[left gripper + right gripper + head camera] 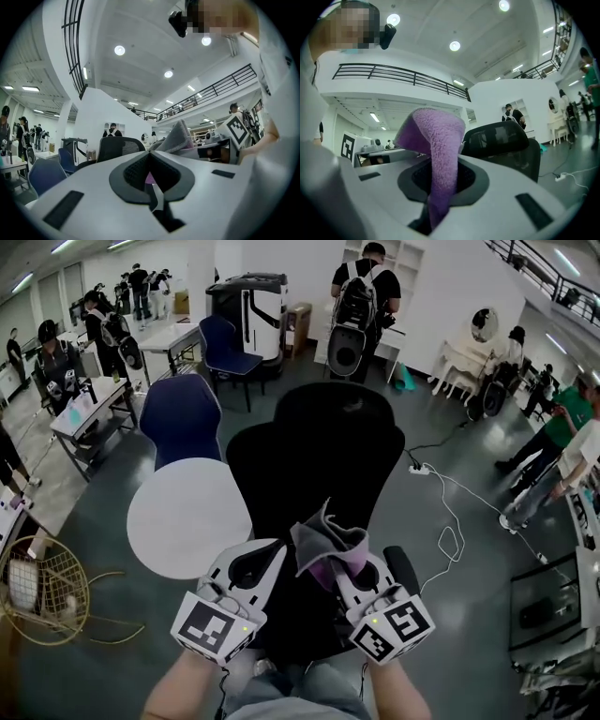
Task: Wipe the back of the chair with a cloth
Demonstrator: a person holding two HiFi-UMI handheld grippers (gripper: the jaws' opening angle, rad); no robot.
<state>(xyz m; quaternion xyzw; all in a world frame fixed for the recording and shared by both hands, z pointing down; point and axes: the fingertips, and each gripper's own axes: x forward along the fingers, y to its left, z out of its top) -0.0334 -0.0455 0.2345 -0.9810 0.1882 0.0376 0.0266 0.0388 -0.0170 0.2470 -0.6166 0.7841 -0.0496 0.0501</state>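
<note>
My right gripper [362,573] clamped the cloth [325,542], left gripper [255,568] jaws together; the chair back [319,451] seemingly awaited all wiping.

The right tongs [436,206] are clamped on a purple cloth [436,140], which rises out of the closed jaws and flops over toward their left. Just past the tongs, to their right, stands a black chair [501,140] with its mesh back facing them. Farther off beyond it is a person with a backpack [512,114]. A cable [576,174] trails across the floor at far right.
</note>
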